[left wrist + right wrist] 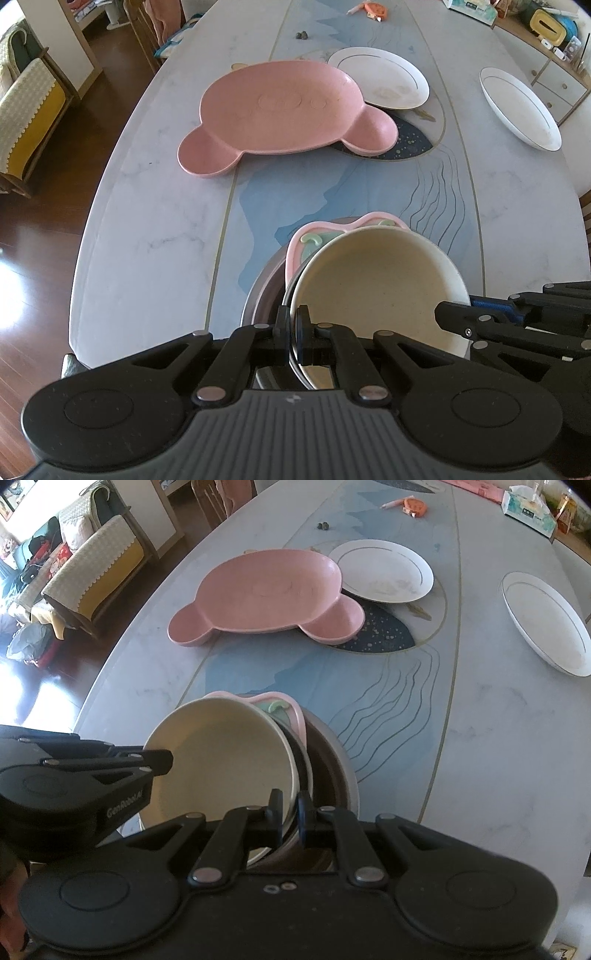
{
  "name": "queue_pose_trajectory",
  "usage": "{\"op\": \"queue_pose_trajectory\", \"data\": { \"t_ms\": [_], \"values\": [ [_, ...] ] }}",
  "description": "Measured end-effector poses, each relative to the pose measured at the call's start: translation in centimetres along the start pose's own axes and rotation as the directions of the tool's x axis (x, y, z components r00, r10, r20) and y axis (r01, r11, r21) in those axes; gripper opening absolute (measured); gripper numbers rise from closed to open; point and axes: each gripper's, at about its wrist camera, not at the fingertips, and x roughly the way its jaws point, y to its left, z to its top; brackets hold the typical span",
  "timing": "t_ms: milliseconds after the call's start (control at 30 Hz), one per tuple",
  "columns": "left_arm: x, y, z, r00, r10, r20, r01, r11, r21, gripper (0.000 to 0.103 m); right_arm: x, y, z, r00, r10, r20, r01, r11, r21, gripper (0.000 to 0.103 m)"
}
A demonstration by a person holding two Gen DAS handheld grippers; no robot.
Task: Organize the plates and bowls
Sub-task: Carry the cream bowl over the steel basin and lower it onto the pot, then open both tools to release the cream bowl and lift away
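On the marbled worktop (pixel 147 221), nearer than the pink bear-shaped plate (pixel 280 110), both claws pinch the cream bowl (pixel 380 277): left claw (pixel 293 325), right claw (pixel 290 806), steadying the nested stack.

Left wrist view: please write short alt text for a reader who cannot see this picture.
The left gripper is shut on the rim of a cream bowl stacked in a metal bowl, the right gripper at its other side. Beyond, on the marble table, lie a pink bear-shaped tray and two white plates.

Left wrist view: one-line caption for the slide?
Left gripper clamps the cream bowl rim atop stacked dishes; pink bear-shaped plate and two white plates beyond.
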Motion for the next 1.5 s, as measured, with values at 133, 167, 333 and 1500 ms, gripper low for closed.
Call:
{"op": "queue_pose_trajectory", "data": {
  "t_ms": [133,167,333,1500],
  "values": [
    [0.0,0.1,0.0,1.000,-0.002,-0.001,0.002,1.000,0.002,0.002,0.0,-0.1,-0.1,1.000,0.008,-0.001,-0.008,1.000,0.003,0.009],
    [0.0,0.1,0.0,1.000,-0.002,-0.001,0.002,1.000,0.003,0.002,0.0,-0.1,0.0,1.000,0.013,-0.002,-0.013,1.000,0.002,0.011],
    [0.0,-0.1,0.0,1.000,0.013,-0.008,-0.013,1.000,0.012,0.003,-0.1,0.1,-0.1,1.000,0.021,0.004,-0.021,1.000,-0.007,0.017],
    [-6.0,-3.6,1.9,0.971,-0.137,0.194,0.118,0.987,0.106,0.007,-8.1,-4.1,0.3,0.977,0.060,0.205,-0.064,0.998,0.016,0.047]
  ]
}}
